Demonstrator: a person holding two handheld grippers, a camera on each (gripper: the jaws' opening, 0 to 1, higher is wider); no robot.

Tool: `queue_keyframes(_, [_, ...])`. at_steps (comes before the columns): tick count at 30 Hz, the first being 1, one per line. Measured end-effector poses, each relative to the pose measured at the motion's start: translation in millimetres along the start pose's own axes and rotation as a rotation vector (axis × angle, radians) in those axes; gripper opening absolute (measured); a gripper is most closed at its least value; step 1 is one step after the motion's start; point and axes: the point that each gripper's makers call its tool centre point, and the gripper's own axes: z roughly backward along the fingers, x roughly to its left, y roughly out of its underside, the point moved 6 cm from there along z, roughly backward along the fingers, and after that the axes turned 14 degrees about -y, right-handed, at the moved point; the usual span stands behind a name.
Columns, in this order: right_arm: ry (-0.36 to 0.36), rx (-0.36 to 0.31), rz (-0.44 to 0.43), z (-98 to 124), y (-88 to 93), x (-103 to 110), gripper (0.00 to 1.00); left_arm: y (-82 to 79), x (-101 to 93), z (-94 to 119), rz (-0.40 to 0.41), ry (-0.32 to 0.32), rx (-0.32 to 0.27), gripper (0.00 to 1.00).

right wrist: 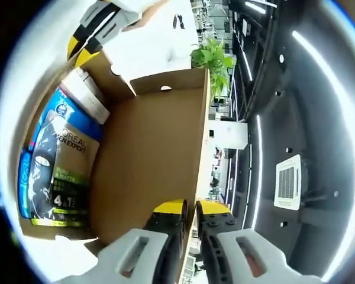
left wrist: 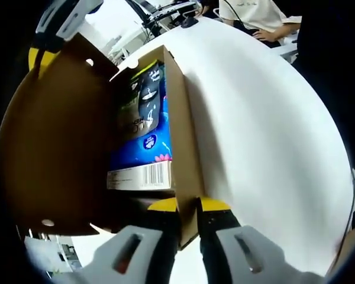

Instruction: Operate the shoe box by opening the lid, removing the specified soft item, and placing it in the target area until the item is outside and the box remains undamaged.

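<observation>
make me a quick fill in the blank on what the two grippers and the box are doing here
1. The left gripper is shut on the box's side ____.
2. The right gripper pinches the edge of the raised ____.
3. The cardboard box stands on a ____ table.
4. A blue packet lies ____ the box.

Missing words: wall; lid; white; inside

dark pouch point(right wrist: 62, 171): "L'OREAL MEN EXPERT", "4" | blue pack point(left wrist: 143, 158): barcode, digits unreadable
</observation>
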Motion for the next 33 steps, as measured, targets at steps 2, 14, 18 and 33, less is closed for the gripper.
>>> queue_keyframes(2, [-0.007, -0.001, -0.004, -1.0, 0.7, -1.3, 0.05, -0.2, 0.0, -0.1, -0.002, -0.001, 0.003, 0.10])
queue_keyframes(14, [-0.044, -0.021, -0.040, -8.6, 6.3, -8.7, 0.05, -0.5, 0.5, -0.4, 0.003, 0.000, 0.001, 0.10])
queue_keyframes(18, [-0.051, -0.022, -0.036, -8.7, 6.1, -8.9, 0.05, -1.0, 0.0, -0.4, -0.002, -0.003, 0.007, 0.10])
queue_keyframes(33, [-0.080, -0.011, -0.060, -19.5, 10.7, -16.8, 0.04, -0.9, -0.4, -0.3, -0.004, -0.001, 0.005, 0.10])
